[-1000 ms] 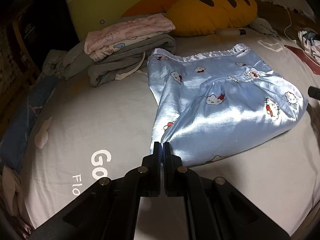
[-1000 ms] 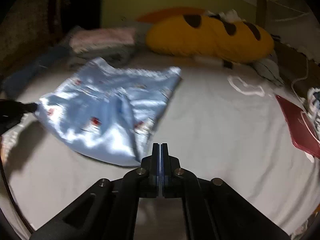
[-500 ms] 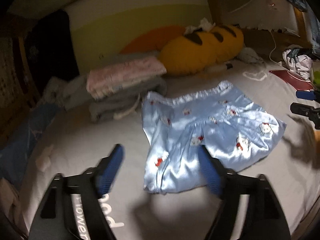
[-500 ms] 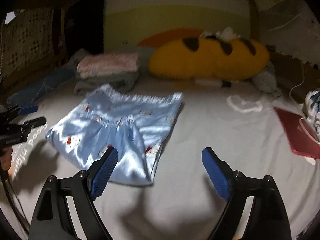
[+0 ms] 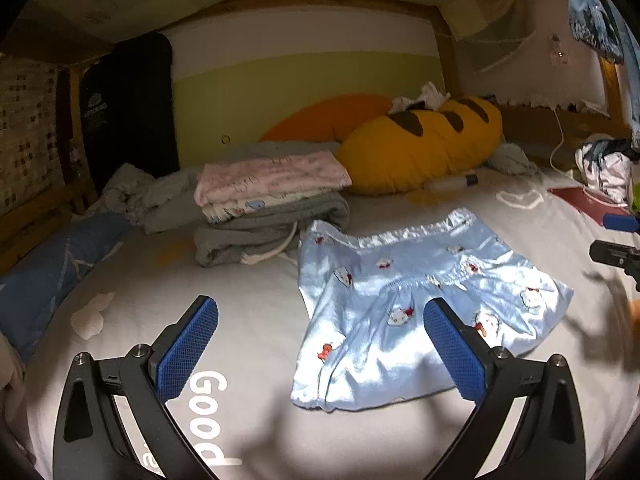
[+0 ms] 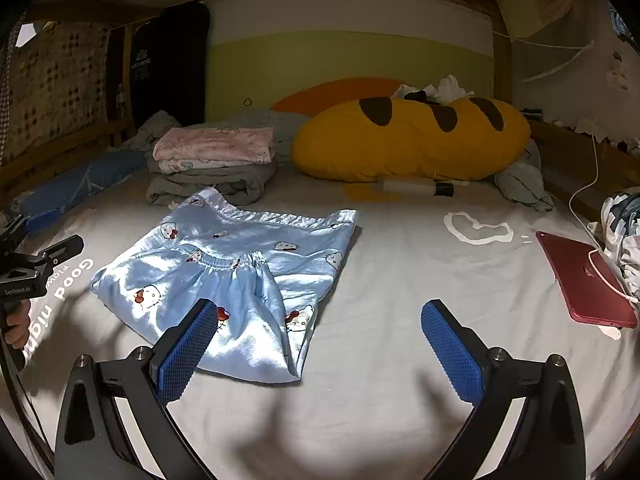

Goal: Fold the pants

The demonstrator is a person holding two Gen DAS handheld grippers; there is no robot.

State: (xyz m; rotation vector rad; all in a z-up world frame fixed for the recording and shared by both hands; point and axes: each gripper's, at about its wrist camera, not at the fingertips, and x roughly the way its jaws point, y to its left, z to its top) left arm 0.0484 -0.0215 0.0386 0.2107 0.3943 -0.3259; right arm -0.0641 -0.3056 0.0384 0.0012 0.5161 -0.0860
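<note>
From the left wrist view, the left gripper (image 5: 320,344) has let go. Its jaws have just been opening and now stand wide, with nothing pinched. The light blue cat-print pants (image 5: 404,312) lie folded flat on the bed sheet (image 5: 248,300), just ahead and a bit right of it. Their near edge sits between the two blue pads (image 5: 188,352), but the pads do not touch the cloth. Past the pants is a stack of folded clothes (image 5: 268,208), touching their far left corner. Bare sheet lies ahead on the left.

From the right wrist view, the right gripper (image 6: 318,346) has let go too. Its jaws have just been opening, wide apart, with nothing held. The pants (image 6: 240,272) lie ahead and to the left. Open sheet (image 6: 400,264) lies ahead and right, up to a red tablet (image 6: 580,280). A yellow bread-shaped pillow (image 6: 412,140) sits far back by the wall.
</note>
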